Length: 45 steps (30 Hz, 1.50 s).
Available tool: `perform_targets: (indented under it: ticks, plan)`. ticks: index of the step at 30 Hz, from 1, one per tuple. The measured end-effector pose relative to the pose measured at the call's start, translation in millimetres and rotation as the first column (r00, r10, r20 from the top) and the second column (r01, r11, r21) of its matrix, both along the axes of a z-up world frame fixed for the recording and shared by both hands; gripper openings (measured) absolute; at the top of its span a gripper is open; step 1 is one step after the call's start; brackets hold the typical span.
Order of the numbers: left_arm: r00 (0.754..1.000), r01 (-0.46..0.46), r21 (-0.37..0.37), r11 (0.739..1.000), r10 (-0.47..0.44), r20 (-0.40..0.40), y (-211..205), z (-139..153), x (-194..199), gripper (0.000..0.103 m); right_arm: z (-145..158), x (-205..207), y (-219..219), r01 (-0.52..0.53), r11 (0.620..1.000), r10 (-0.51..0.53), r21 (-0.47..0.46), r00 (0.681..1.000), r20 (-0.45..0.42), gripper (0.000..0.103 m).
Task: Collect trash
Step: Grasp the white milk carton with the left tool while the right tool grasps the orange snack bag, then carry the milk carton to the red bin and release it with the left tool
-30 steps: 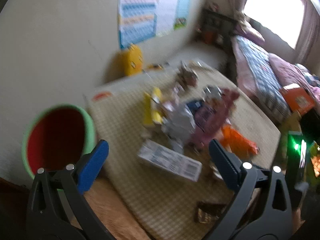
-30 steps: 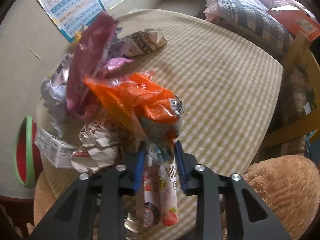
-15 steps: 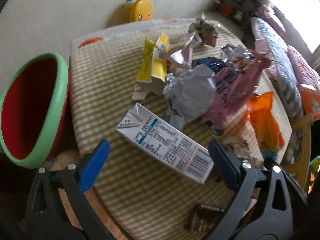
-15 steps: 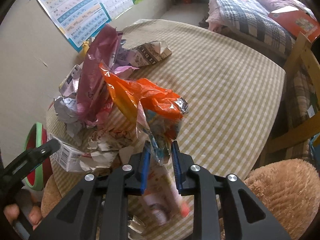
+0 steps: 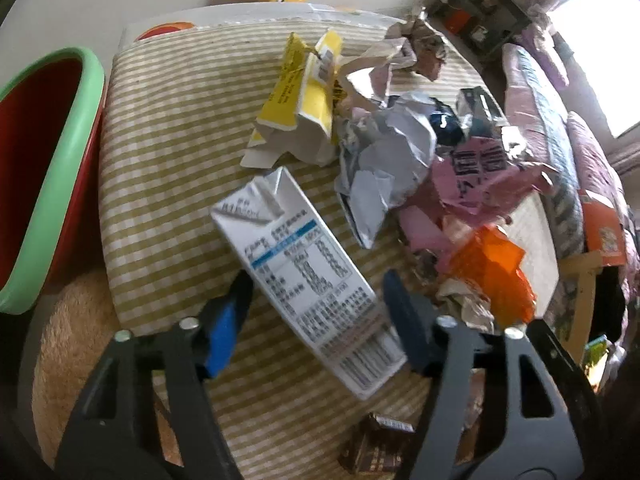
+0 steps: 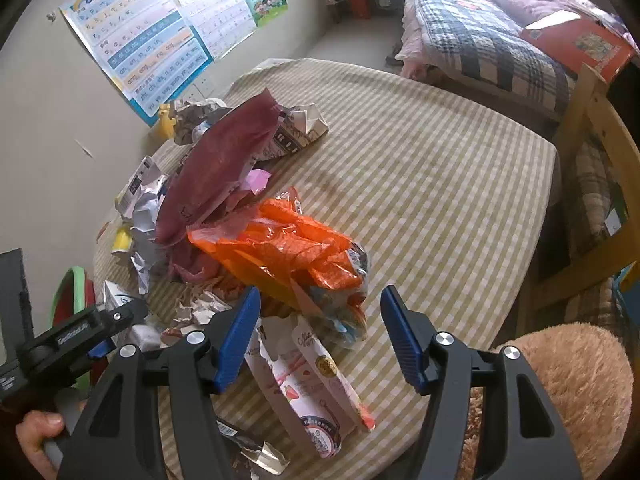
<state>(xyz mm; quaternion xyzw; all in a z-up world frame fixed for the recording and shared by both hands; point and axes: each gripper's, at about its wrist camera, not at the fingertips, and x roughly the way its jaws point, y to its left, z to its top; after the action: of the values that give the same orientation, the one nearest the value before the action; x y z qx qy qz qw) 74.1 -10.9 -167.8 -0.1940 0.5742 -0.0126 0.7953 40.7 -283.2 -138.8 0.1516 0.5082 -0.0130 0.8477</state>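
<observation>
A white milk carton (image 5: 296,248) lies flat on the checked tablecloth (image 6: 440,184). My left gripper (image 5: 316,284) straddles the carton's lower half, jaws closing, pads close beside its long sides with a sliver of cloth still showing. My right gripper (image 6: 320,296) is opening, its jaws wide apart. The crumpled orange wrapper (image 6: 288,252) rests on the table just ahead of the fingers, untouched by the pads. A pink strawberry snack packet (image 6: 312,380) lies beneath the right jaws. The red bin with a green rim (image 5: 52,184) stands off the table's left edge.
A heap of trash fills the table's left part: yellow wrapper (image 5: 304,92), crumpled white paper (image 5: 392,152), pink wrapper (image 5: 480,172), maroon bag (image 6: 224,168). A brown packet (image 5: 376,444) lies near the front edge. A fuzzy tan stool (image 6: 568,392), wooden chair (image 6: 592,160) and bed (image 6: 480,40) stand right.
My left gripper came down over the carton and its jaws narrowed around it. My right jaws spread apart and let go of the orange wrapper, which settled onto the table.
</observation>
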Motion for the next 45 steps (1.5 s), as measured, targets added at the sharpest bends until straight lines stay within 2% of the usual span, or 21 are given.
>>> perform_targets:
  ticks: [2, 3, 4, 8, 9, 10, 11, 12, 13, 14, 17, 21, 25, 29, 39, 45]
  plan:
    - [1.000, 0.018, -0.015, 1.000, -0.018, 0.008, 1.7, 4.6, -5.0, 0.051, 2.7, 6.0, 4.2, -0.019, 0.999, 0.019, -0.039, 1.000, 0.006, 0.063]
    - [0.999, 0.030, -0.014, 0.999, -0.030, 0.014, 2.3, 8.1, -8.0, 0.049, 3.7, 7.4, 5.7, -0.026, 0.998, 0.027, -0.054, 1.000, 0.009, 0.073]
    - [0.999, 0.039, -0.007, 0.999, -0.039, 0.019, 4.7, 8.2, -9.8, 0.045, 4.0, 11.6, 9.1, -0.047, 0.995, 0.047, -0.083, 0.999, 0.006, 0.079]
    - [0.996, 0.072, 0.044, 0.996, -0.074, 0.044, 7.3, 16.4, -22.9, 0.042, -5.3, 30.3, 30.1, -0.162, 0.955, 0.157, -0.249, 0.987, -0.041, 0.079]
    - [0.996, 0.072, 0.049, 0.996, -0.074, 0.048, 8.3, 18.5, -25.3, 0.042, -10.2, 33.3, 34.2, -0.186, 0.942, 0.176, -0.278, 0.983, -0.059, 0.076]
    - [0.996, 0.072, 0.052, 0.996, -0.075, 0.052, 9.9, 18.2, -25.9, 0.041, -17.8, 37.2, 39.2, -0.220, 0.930, 0.202, -0.295, 0.975, -0.092, 0.063]
    - [0.995, 0.073, 0.058, 0.996, -0.076, 0.059, 9.5, 19.2, -24.5, 0.041, -24.2, 39.1, 41.1, -0.237, 0.924, 0.212, -0.301, 0.970, -0.115, 0.062]
    - [0.994, 0.076, 0.072, 0.994, -0.081, 0.069, 9.4, 22.3, -25.5, 0.041, -26.8, 38.8, 41.5, -0.245, 0.922, 0.219, -0.299, 0.969, -0.116, 0.057]
    - [0.993, 0.080, 0.084, 0.993, -0.087, 0.079, 10.4, 25.0, -26.4, 0.041, -26.4, 37.4, 42.2, -0.246, 0.920, 0.223, -0.304, 0.969, -0.108, 0.048]
    - [0.992, 0.083, 0.093, 0.992, -0.091, 0.087, 11.1, 26.9, -27.1, 0.041, -23.8, 35.9, 42.7, -0.248, 0.919, 0.228, -0.307, 0.969, -0.100, 0.047]
    - [0.985, 0.099, 0.128, 0.987, -0.116, 0.130, 7.2, 39.2, -29.7, 0.041, -2.8, 27.5, 42.3, -0.233, 0.918, 0.231, -0.322, 0.972, -0.044, 0.041]
    - [0.961, 0.129, 0.204, 0.970, -0.174, 0.217, -2.2, 67.1, -38.5, 0.041, 40.6, 9.9, 45.2, -0.202, 0.913, 0.237, -0.354, 0.970, 0.058, 0.038]
    - [0.938, 0.141, 0.230, 0.963, -0.204, 0.280, -9.9, 90.8, -43.0, 0.041, 80.5, -3.4, 52.3, -0.179, 0.904, 0.253, -0.388, 0.956, 0.149, 0.038]
    - [0.920, 0.149, 0.233, 0.961, -0.221, 0.323, -12.9, 107.6, -47.4, 0.041, 105.9, -15.1, 59.2, -0.164, 0.902, 0.263, -0.399, 0.942, 0.208, 0.038]
    - [0.897, 0.151, 0.228, 0.962, -0.230, 0.377, -17.1, 127.1, -51.3, 0.041, 143.6, -26.5, 70.5, -0.138, 0.894, 0.280, -0.426, 0.915, 0.290, 0.038]
    - [0.889, 0.140, 0.235, 0.962, -0.226, 0.398, -12.9, 133.6, -55.7, 0.041, 147.0, -27.9, 76.0, -0.148, 0.892, 0.295, -0.426, 0.907, 0.302, 0.038]
